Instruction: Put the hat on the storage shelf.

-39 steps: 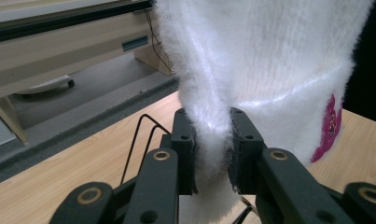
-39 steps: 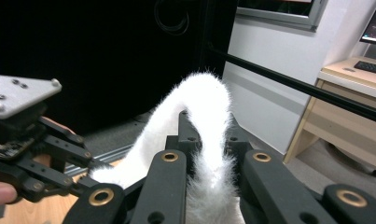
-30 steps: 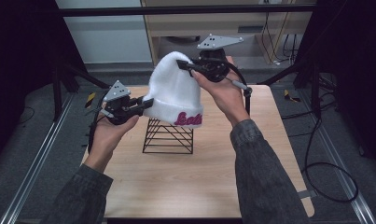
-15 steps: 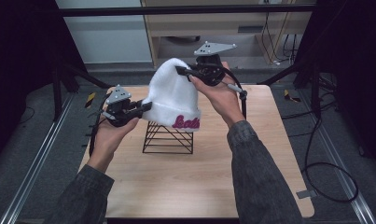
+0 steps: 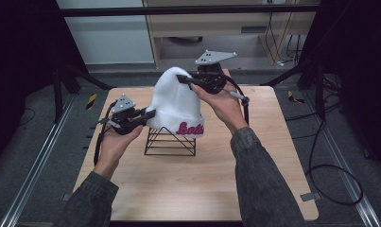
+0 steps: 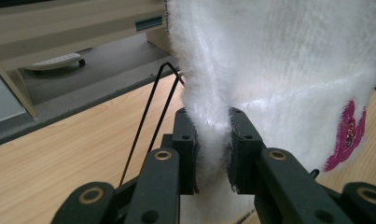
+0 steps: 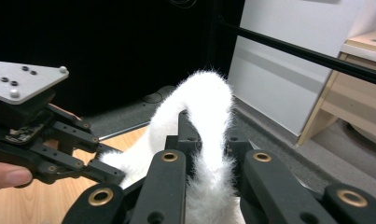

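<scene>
The hat (image 5: 175, 105), white and fluffy with a pink embroidered logo (image 5: 190, 128) on its cuff, is hanging between both grippers above the wire rack (image 5: 170, 142), which is standing mid-table (image 5: 178, 189). Its cuff is sitting just at the rack's top; contact cannot be told.

The left gripper (image 5: 149, 113) is clamping the cuff at the hat's lower left edge; in the left gripper view the pads (image 6: 239, 140) are pinching a fold of pile, jaws nearly together. The right gripper (image 5: 184, 80) is clamping the crown at the top; in the right gripper view fur (image 7: 204, 121) is bulging up between its closed jaws.

Handling judgement: the hat is looking very light and fully limp, sagging wherever it is not held. Not fragile. The long pile is compressing under the pads, so the grip may be catching fur more than fabric, and slipping under a tug is possible. The doubled cuff is likely the firmest place to hold. Two well-separated holds, cuff and crown, are keeping it spread. The rack's wire corners could be snagging the knit if it is dragged sideways.
</scene>
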A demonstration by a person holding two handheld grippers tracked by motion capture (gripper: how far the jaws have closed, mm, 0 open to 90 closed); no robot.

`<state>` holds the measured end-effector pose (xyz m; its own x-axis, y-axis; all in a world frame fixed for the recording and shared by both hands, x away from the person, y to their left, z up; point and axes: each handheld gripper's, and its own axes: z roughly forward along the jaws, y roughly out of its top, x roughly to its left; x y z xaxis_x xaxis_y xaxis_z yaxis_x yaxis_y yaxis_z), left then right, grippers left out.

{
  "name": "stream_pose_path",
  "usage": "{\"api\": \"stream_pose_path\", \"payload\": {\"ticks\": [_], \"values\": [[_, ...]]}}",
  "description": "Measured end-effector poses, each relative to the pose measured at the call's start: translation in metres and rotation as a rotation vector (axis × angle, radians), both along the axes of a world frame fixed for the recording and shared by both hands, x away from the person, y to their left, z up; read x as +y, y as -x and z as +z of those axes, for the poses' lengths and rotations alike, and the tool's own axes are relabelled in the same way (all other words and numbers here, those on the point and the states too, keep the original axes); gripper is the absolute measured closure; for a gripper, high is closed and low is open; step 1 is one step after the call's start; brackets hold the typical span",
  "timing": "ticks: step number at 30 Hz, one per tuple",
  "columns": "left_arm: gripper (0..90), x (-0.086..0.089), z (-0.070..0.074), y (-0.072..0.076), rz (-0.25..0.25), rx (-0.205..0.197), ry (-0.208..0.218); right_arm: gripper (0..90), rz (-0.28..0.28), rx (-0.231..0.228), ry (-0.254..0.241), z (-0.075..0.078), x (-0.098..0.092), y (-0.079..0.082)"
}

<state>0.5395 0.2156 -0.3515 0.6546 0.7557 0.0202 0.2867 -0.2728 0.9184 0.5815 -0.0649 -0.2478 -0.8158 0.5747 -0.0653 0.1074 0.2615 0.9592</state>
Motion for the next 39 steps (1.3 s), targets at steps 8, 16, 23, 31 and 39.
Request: {"api": "stream_pose_path", "payload": {"ticks": [8, 16, 23, 31, 39], "values": [[75.5, -0.001, -0.013, 0.002, 0.011, -0.008, -0.006, 82.6, 0.026, 0.01, 0.007, -0.009, -0.001, 0.002], [75.5, 0.0, -0.026, 0.004, 0.031, -0.02, -0.003, 82.6, 0.045, 0.012, 0.02, -0.015, 0.004, 0.002], [76.8, 0.006, -0.028, 0.007, 0.068, -0.043, 0.005, 82.6, 0.056, 0.007, 0.032, -0.012, 0.013, 0.001], [77.0, 0.016, -0.022, 0.01, 0.106, -0.076, 0.031, 82.6, 0.056, -0.007, 0.036, -0.003, 0.019, -0.002], [76.7, 0.021, -0.028, 0.017, 0.09, -0.068, 0.012, 82.6, 0.065, 0.004, 0.05, -0.011, 0.021, 0.0]]}}
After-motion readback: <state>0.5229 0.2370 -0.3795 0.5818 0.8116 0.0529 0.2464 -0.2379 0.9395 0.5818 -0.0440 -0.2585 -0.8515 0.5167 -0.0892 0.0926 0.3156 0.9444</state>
